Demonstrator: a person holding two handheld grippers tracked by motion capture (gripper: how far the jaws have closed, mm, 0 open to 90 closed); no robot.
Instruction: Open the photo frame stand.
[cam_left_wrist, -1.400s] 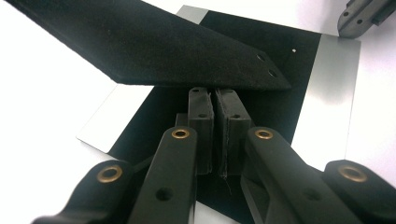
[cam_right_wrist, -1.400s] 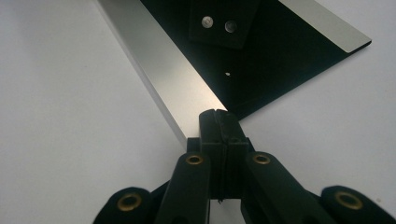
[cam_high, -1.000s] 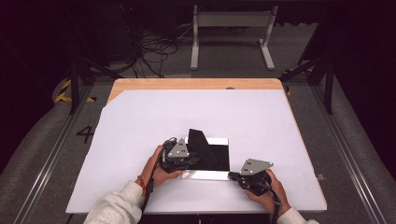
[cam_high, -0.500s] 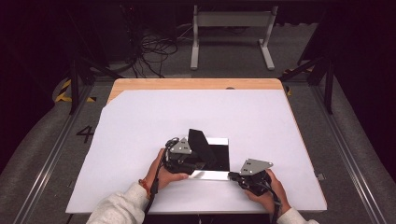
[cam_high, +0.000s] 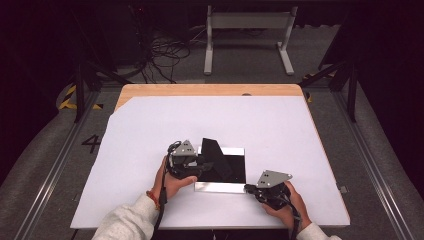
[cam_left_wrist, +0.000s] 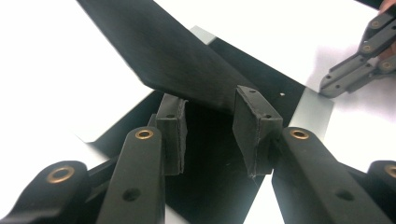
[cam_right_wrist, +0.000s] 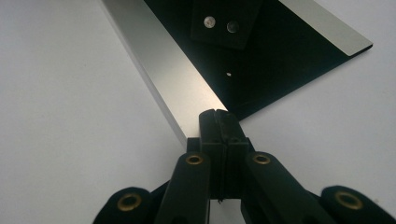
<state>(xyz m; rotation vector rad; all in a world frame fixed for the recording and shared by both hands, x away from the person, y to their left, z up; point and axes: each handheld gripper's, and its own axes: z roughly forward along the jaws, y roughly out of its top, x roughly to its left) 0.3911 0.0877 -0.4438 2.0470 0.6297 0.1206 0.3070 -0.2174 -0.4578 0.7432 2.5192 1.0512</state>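
A flat black panel (cam_high: 230, 169) with silver strips along two edges lies on the white table (cam_high: 280, 130). A black flap (cam_high: 212, 147) stands up from its left part. My left gripper (cam_high: 205, 165) sits at the flap's foot. In the left gripper view its jaws (cam_left_wrist: 210, 126) stand apart under the flap's (cam_left_wrist: 177, 60) lower edge, with nothing pinched; they have just been closing. My right gripper (cam_high: 247, 188) is shut, its tips (cam_right_wrist: 218, 116) resting on the corner of the near silver strip (cam_right_wrist: 168, 70). It is also seen in the left gripper view (cam_left_wrist: 327, 88).
The wooden table edge (cam_high: 210, 90) runs along the far side. Beyond it stand a grey metal frame (cam_high: 247, 30) and loose cables (cam_high: 165, 55) on the floor. Rails (cam_high: 55, 165) flank the table.
The left hand has shifted slightly beside the flap. The right gripper and the panel have stayed where they were.
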